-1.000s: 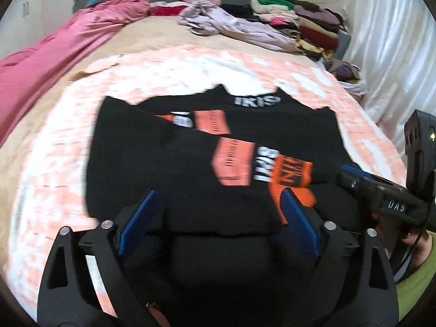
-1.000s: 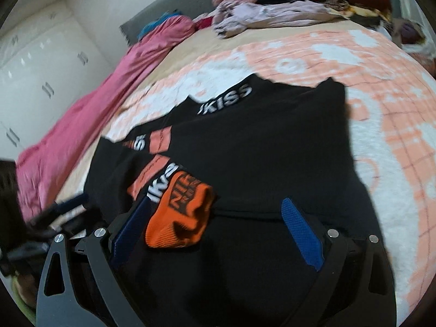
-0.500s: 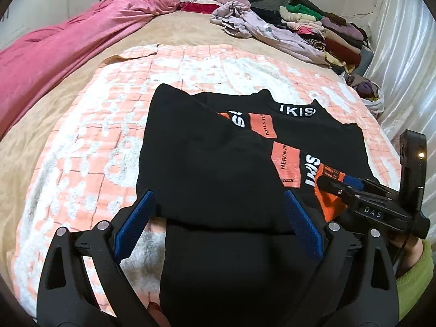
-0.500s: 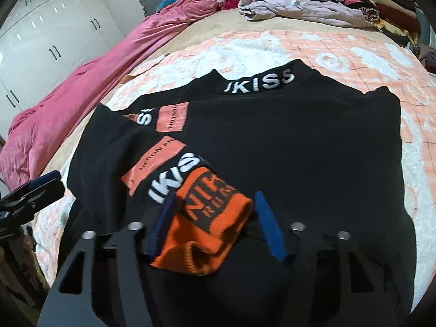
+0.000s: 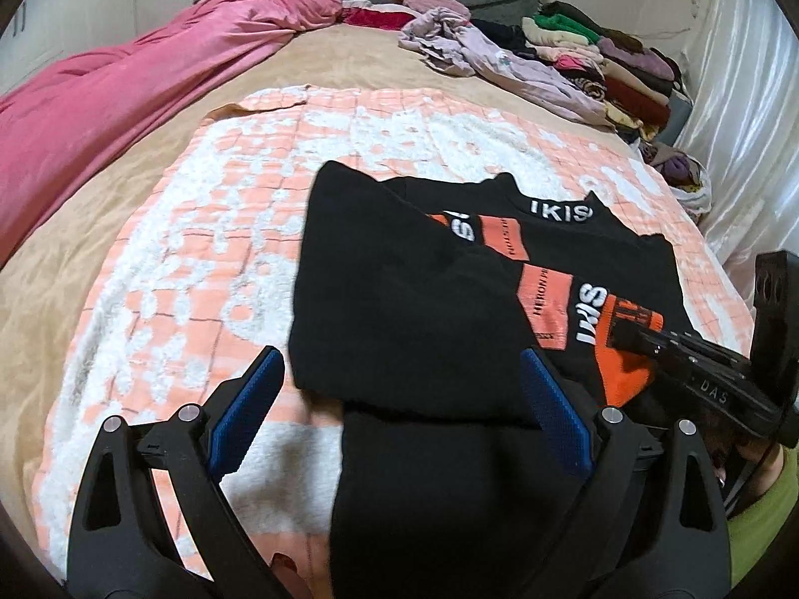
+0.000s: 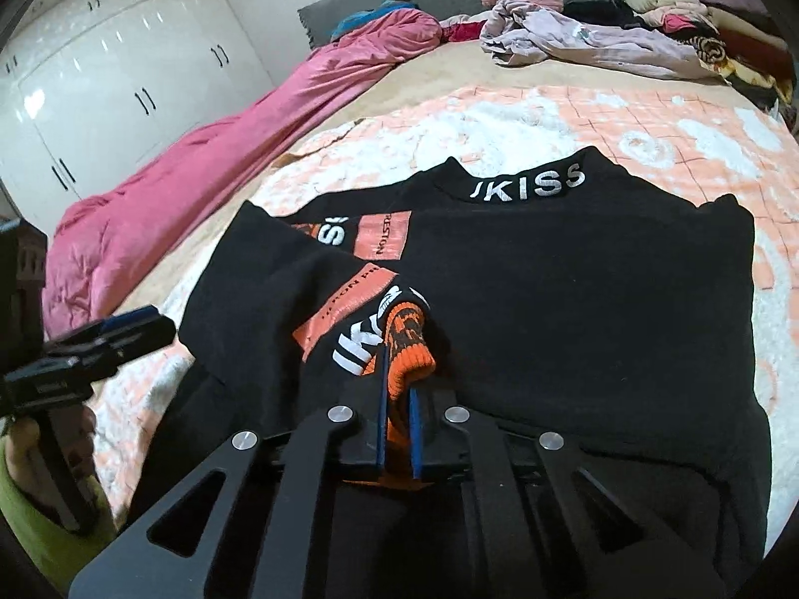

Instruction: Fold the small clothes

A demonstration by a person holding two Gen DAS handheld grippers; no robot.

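Black sweater point(image 6: 574, 299) lies flat on an orange-and-white blanket point(image 5: 209, 229) spread over the bed point(image 5: 349, 60). Collar at the far edge, white letters on it. 2 sleeves are folded across the front on the left side of the right wrist view, each with an orange patch and white lettering.

Right gripper point(image 6: 397, 419): clenched on the orange cuff point(image 6: 407, 344) of the nearer sleeve. Blue pads stand almost together, with the knit rib pinched between them and bunched up just past the tips. In the left wrist view the same gripper point(image 5: 644, 339) comes in from the right, its tip on the cuff point(image 5: 624, 349).

Left gripper point(image 5: 399, 409): released, jaws spread wide, nothing between the pads but open air above cloth. It sits low over the sweater's near hem; the right pad point(image 5: 554, 419) is over black fabric, the left pad point(image 5: 244, 409) over blanket. Whether either pad touches the cloth, cannot tell. In the right wrist view it point(image 6: 135, 329) shows at the left edge, beside the sweater's left side, held by a hand point(image 6: 30, 444) with a green sleeve point(image 6: 30, 524).

Surroundings: pink duvet point(image 5: 125, 95) bunched along the left side of the bed. Loose lilac garment point(image 5: 499, 55) and a pile of folded clothes point(image 5: 609, 65) at the far right. White wardrobe point(image 6: 115, 80) beyond the bed. Pale curtain point(image 5: 739, 100) on the right.
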